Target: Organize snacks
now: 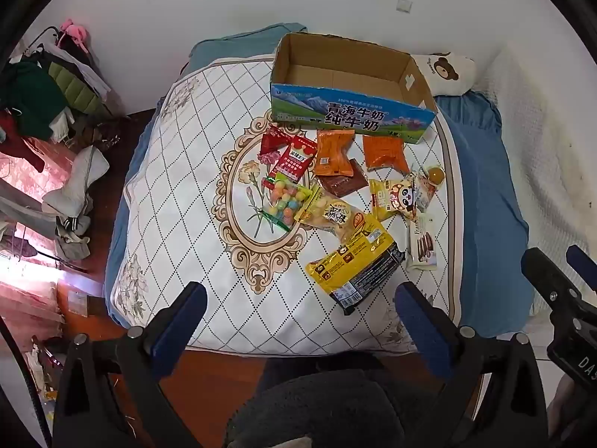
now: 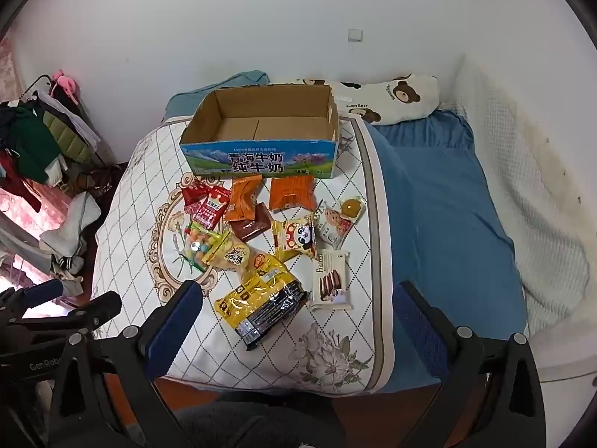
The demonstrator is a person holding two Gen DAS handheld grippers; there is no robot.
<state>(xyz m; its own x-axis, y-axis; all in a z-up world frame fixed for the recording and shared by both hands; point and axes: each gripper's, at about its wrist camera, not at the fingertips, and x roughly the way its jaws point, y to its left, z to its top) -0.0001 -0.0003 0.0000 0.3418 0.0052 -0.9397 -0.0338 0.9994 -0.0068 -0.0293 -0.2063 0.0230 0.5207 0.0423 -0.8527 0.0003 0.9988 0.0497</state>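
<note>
**Snack sorting: nothing in the box yet, both tools empty**

Left wrist view first. I'm looking down at the bed (image 1: pixel 481 171) with a quilted mat (image 1: pixel 179 194) spread over it. The cardboard milk box (image 1: pixel 350 112) sits at the far end of the mat, open side up, and I can see its bare floor, so as far as I can tell zero snacks have gone in. The whole pile is loose in front of it: two orange packs (image 1: pixel 384 151), a red pack (image 1: pixel 294 158), the bag of coloured candy balls (image 1: pixel 285 199), a panda pack (image 1: pixel 401 196), and the big yellow bag (image 1: pixel 354 261) closest to me. My left tool (image 1: pixel 298 321) has its fingers spread wide apart with nothing between them. It hangs at the near edge of the mat, and the yellow bag is the nearest thing, just ahead and a bit right of centre.

Right wrist view. Same story: box (image 2: pixel 261 158) empty, pile untouched. My right tool (image 2: pixel 296 321) is also wide apart and holding nothing. The yellow bag (image 2: pixel 261 298) lies just ahead between the finger lines, and the white wafer pack (image 2: pixel 332 280) sits just beside it to the right. So basically the whole job is left.
</note>
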